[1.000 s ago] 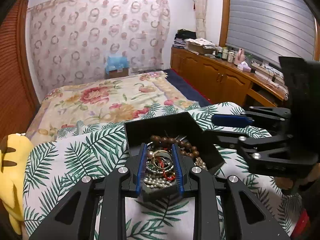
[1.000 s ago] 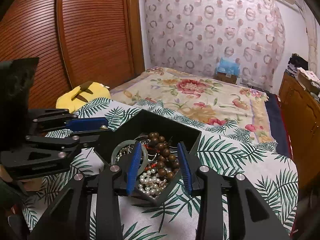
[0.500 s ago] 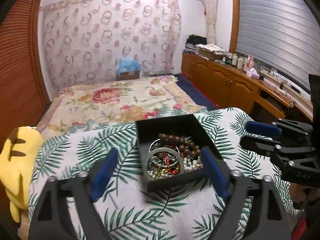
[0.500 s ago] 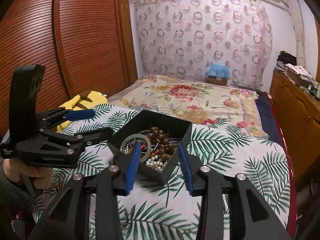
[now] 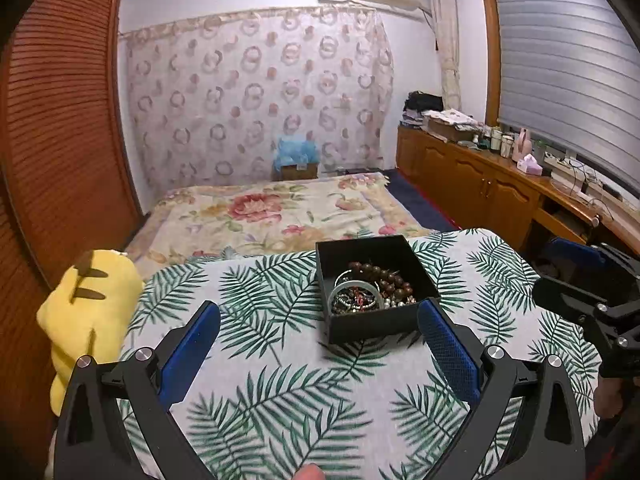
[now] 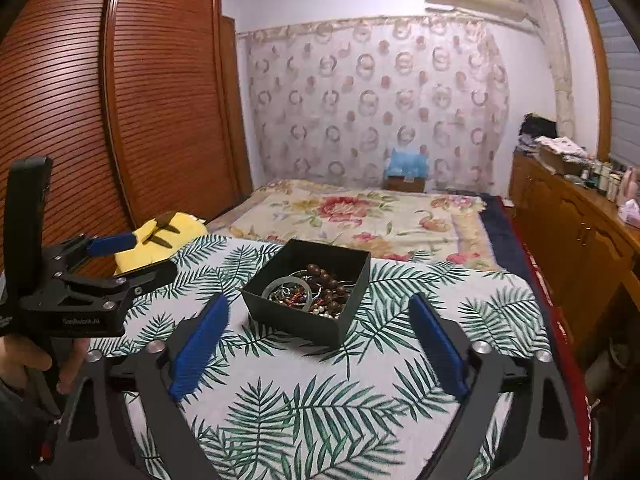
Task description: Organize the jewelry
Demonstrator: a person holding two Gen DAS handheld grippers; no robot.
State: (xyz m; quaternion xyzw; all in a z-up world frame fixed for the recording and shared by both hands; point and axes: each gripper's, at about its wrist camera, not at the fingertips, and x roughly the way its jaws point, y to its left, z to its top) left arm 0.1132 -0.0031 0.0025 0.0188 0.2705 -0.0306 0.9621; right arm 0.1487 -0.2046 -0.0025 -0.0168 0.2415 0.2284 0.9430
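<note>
While both pairs of tongs hang spread wide and hold nothing, we see the black jewelry box [image 5: 376, 292] standing on the palm-leaf cloth [image 5: 280, 400] that covers the bench. In the left wrist view the box lies at about one o'clock from the left tongs [image 5: 320, 344]; in the right wrist view it lies near twelve o'clock, just ahead of the right tongs [image 6: 318, 344]. Neither pair touches it.

Inside the box we make out a pale green bangle [image 6: 287, 290], a strand of dark wooden beads [image 6: 326, 282] and a few small pearls [image 5: 400, 301], all heaped together with finer pieces too tangled to name.

We judge the bangle to be stiff, smooth and likely brittle, so we would pinch it across its rim and lift gently. The bead strand should be light and limp; a hold near its middle would let both ends hang, though it may drag neighbours up with it. The box itself looks light and could slide on the cloth.

A yellow plush toy [image 5: 86, 312] sits at the bench's nine o'clock edge.
</note>
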